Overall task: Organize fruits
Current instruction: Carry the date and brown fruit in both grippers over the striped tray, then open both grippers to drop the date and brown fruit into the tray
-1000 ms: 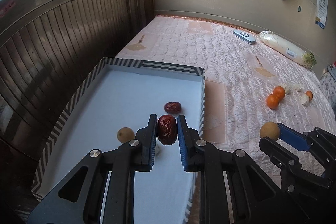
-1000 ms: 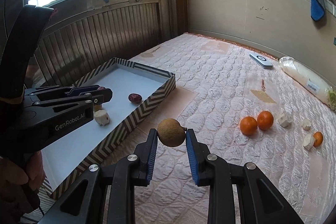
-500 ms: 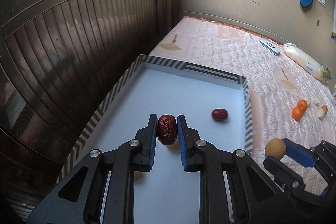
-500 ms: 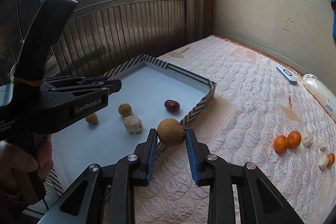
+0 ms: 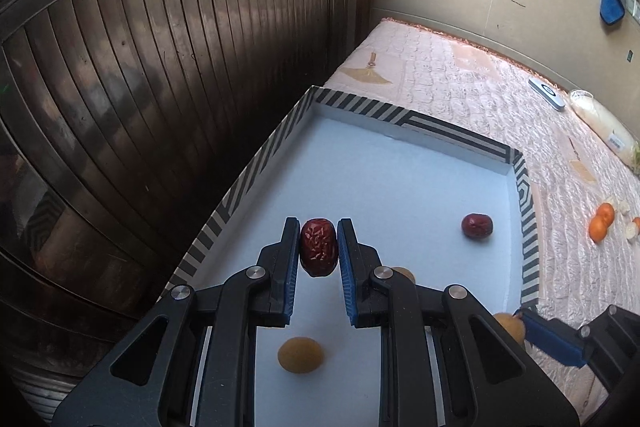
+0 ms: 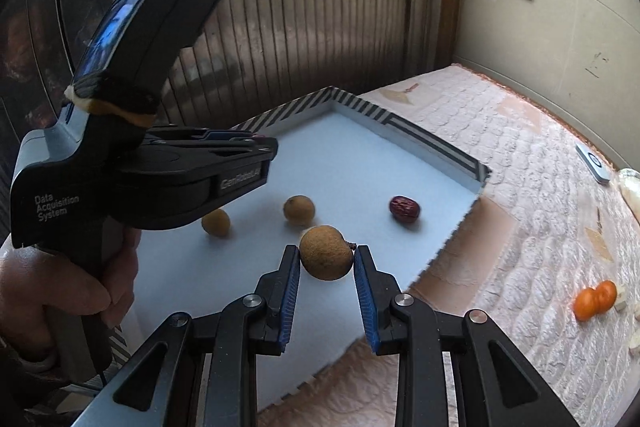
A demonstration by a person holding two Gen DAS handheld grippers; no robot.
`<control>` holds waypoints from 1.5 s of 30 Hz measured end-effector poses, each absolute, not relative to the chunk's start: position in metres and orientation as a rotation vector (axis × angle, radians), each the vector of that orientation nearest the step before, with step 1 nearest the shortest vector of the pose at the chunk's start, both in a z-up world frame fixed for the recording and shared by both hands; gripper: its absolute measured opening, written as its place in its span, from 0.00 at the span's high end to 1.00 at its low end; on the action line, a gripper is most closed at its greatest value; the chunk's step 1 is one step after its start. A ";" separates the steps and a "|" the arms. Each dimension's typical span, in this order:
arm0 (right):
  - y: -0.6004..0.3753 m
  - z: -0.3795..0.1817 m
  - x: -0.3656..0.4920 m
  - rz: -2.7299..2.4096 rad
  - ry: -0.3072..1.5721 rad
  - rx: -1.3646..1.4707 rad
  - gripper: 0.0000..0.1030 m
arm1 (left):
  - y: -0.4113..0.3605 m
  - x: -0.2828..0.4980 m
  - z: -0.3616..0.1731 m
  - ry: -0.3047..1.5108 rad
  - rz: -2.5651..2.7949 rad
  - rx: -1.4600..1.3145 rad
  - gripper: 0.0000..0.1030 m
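Between my left tongs [image 5: 319, 247], at the lower middle of the left wrist view, a wrinkled red date [image 5: 318, 247] is pinched by its two long sides, hanging above the pale floor of the striped tray [image 5: 256, 167]. My right tongs [image 6: 326, 259] pinch a round brown longan [image 6: 325, 257] the same way, at the lower middle of the right wrist view, over the tray's near edge.

I judge both fruits light. The date looks soft and leathery, so it should give a little and stay put; holding it across the middle, as now, seems right. The longan has a thin, dry, brittle-looking shell and a round shape, so I think it could roll out or crack if squeezed hard. A gentle hold across its widest part suits it.

Counting outward: on the tray floor lie one more date [image 6: 404, 209] toward the right and two more longans [image 6: 299, 209], close together near the middle and well apart from that date. On the pink quilted bed [image 6: 520, 163], at the right edge of the frame, sit two small oranges [image 6: 595, 299] touching each other, with a few pale bits beside them that I cannot identify. A hand [image 6: 60, 291] grips the left tool's handle at lower left.
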State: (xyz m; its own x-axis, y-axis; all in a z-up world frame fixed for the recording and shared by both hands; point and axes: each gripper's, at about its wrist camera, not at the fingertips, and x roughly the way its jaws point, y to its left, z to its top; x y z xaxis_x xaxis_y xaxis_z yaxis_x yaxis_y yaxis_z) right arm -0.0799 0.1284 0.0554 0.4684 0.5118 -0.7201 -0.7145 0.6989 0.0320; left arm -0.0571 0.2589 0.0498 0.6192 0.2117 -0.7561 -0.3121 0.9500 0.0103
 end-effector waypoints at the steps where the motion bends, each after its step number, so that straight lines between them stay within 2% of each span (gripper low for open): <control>1: 0.132 0.054 -0.080 0.774 0.777 -0.297 0.74 | 0.260 -0.056 0.049 0.854 0.301 -0.129 0.82; 20: 0.165 0.022 -0.081 0.834 0.847 -0.345 0.74 | 0.264 -0.040 0.040 0.879 0.294 -0.143 0.82; 38: 0.160 0.026 -0.079 0.853 0.852 -0.291 0.73 | 0.264 -0.043 0.038 0.896 0.302 -0.167 0.81; 39: 0.158 0.027 -0.079 0.852 0.847 -0.285 0.72 | 0.263 -0.044 0.039 0.894 0.303 -0.166 0.79; 41: 0.154 0.031 -0.079 0.849 0.838 -0.271 0.69 | 0.261 -0.047 0.042 0.882 0.305 -0.164 0.60; 42: 0.152 0.033 -0.079 0.846 0.834 -0.264 0.68 | 0.260 -0.048 0.044 0.872 0.304 -0.166 0.43; 43: 0.150 0.034 -0.079 0.843 0.829 -0.256 0.67 | 0.259 -0.051 0.047 0.854 0.302 -0.166 0.39; 45: 0.144 0.038 -0.079 0.838 0.819 -0.245 0.66 | 0.257 -0.054 0.053 0.832 0.311 -0.156 0.39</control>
State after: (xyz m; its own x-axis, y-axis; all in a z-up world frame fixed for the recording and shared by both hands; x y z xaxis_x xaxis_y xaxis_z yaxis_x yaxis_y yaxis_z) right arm -0.0787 0.1440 0.0377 0.3915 0.5630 -0.7278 -0.7405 0.6623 0.1140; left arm -0.0544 0.2567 0.0529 0.6316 0.2101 -0.7463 -0.3311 0.9435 -0.0147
